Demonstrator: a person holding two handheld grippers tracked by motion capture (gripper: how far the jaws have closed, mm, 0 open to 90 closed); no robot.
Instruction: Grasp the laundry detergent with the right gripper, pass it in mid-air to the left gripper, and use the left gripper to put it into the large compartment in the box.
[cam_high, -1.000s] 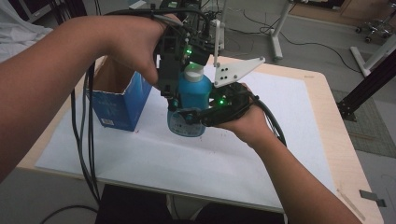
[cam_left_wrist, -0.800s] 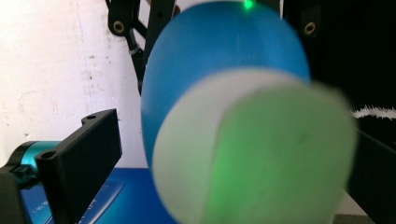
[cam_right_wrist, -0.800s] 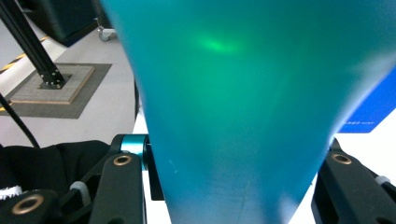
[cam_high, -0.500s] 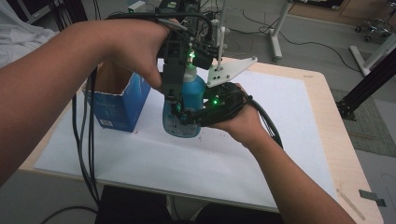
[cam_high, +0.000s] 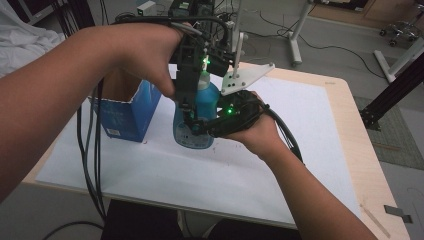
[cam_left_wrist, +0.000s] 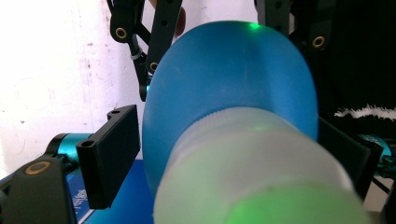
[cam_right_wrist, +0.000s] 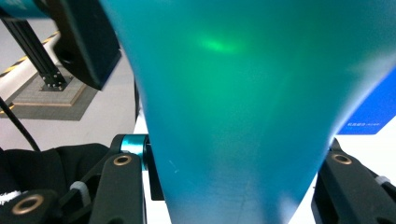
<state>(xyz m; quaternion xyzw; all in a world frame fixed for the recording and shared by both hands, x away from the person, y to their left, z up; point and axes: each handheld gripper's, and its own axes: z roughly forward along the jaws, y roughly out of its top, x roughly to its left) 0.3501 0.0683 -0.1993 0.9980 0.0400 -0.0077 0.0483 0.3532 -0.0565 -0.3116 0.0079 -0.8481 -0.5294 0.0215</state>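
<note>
A blue bottle (cam_high: 200, 102) with a pale cap (cam_left_wrist: 252, 182) stands upright on the white sheet (cam_high: 250, 165). My right gripper (cam_high: 200, 129) comes in from the right and is shut on the bottle's lower body (cam_right_wrist: 243, 93), one jaw on each side. My left gripper (cam_high: 196, 82) hangs over the bottle from above, its jaws straddling the cap and shoulder (cam_left_wrist: 233, 84). Those jaws have just been closing with the bottle's top between them. The left pad (cam_left_wrist: 109, 154) stands just beside the blue shoulder, with no press showing.
An open blue carton (cam_high: 127, 115) stands on the sheet just left of the bottle. Black cables (cam_high: 92, 160) hang from the left hand over the table's near-left edge. The wooden table's rim (cam_high: 350, 125) lies to the right; chair and desk legs stand beyond.
The left gripper's jaws have narrowed around the bottle's top. Both hands and the bottle stay where they were.
</note>
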